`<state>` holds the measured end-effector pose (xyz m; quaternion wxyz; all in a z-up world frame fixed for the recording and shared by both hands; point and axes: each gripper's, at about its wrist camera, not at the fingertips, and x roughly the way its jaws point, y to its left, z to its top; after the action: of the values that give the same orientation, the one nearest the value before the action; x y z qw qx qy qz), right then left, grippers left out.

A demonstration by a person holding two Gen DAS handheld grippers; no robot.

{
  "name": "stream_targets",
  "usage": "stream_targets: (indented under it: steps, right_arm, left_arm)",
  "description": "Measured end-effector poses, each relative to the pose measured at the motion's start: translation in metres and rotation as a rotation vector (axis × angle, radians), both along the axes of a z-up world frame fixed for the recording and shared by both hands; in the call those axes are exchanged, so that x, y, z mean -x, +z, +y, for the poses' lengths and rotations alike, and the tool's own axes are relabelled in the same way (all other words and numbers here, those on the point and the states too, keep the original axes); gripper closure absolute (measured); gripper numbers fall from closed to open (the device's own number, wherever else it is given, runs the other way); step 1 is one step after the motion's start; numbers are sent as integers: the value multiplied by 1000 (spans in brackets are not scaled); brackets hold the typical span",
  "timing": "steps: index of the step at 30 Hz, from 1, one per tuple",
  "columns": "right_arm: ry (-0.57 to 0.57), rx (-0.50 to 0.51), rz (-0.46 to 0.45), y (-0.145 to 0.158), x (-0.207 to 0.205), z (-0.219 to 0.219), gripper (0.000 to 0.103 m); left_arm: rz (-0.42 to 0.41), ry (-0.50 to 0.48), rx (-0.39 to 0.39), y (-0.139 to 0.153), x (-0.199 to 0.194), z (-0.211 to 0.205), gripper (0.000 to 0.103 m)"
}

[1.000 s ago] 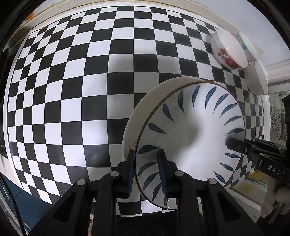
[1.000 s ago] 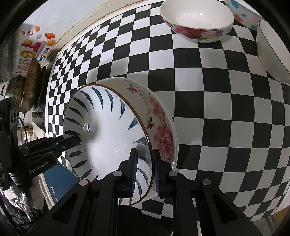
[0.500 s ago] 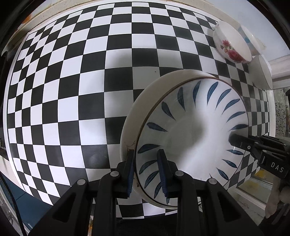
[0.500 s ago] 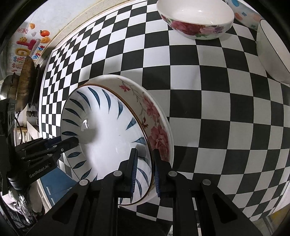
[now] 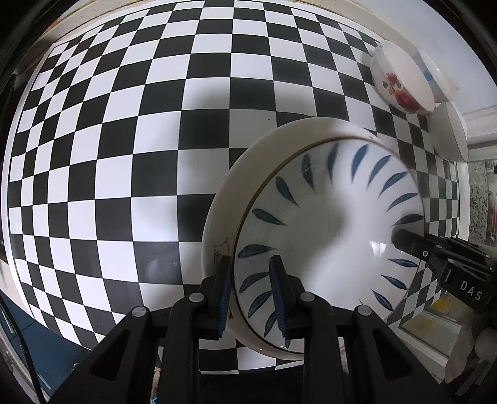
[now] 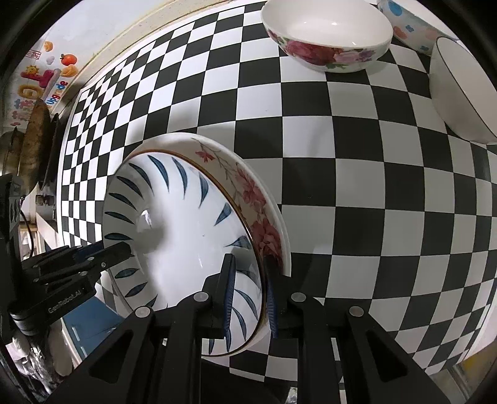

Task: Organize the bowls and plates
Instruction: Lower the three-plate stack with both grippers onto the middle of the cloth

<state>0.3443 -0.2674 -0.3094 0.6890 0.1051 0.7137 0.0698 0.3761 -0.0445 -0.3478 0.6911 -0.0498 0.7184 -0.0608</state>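
A white plate with blue leaf marks [image 5: 329, 223] lies nested in a wider plate with pink flowers on its rim [image 6: 257, 214]; the pair is held above the checkered table. My left gripper [image 5: 251, 292] is shut on the near rims of the stack. My right gripper [image 6: 248, 295] is shut on the opposite rims and also shows in the left wrist view [image 5: 435, 251]. The left gripper shows in the right wrist view [image 6: 93, 258].
A rose-pattern bowl [image 6: 326, 34], a bowl with coloured dots [image 6: 410, 25] and a plain white bowl [image 6: 462, 90] stand at the table's far right. The black-and-white checkered cloth [image 5: 124, 155] covers the table. A pan [image 6: 34, 140] lies beyond the left edge.
The plate stack, held by both grippers, has shifted a little toward the far side of the table. Both grips are unchanged.
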Motion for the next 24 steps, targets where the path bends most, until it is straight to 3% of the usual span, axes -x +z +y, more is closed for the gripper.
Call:
stream_targets:
  steps: [5,11,16,24]
  right_arm:
    - [-9,23,-3,3,4,2,82]
    - [-10,74,-78,27,14,5,81]
    - [-6,123,-186,72,42,18,64]
    - [-18,139,-316,138,106,39,53]
  left_arm:
    - [-22,12,-7,9,7,4,81]
    - [-89,3,-24,37,18,5,81]
    - [-194,-32,-48,78,43,-1,81]
    - [-322,-66,-59,137,85,-2,81]
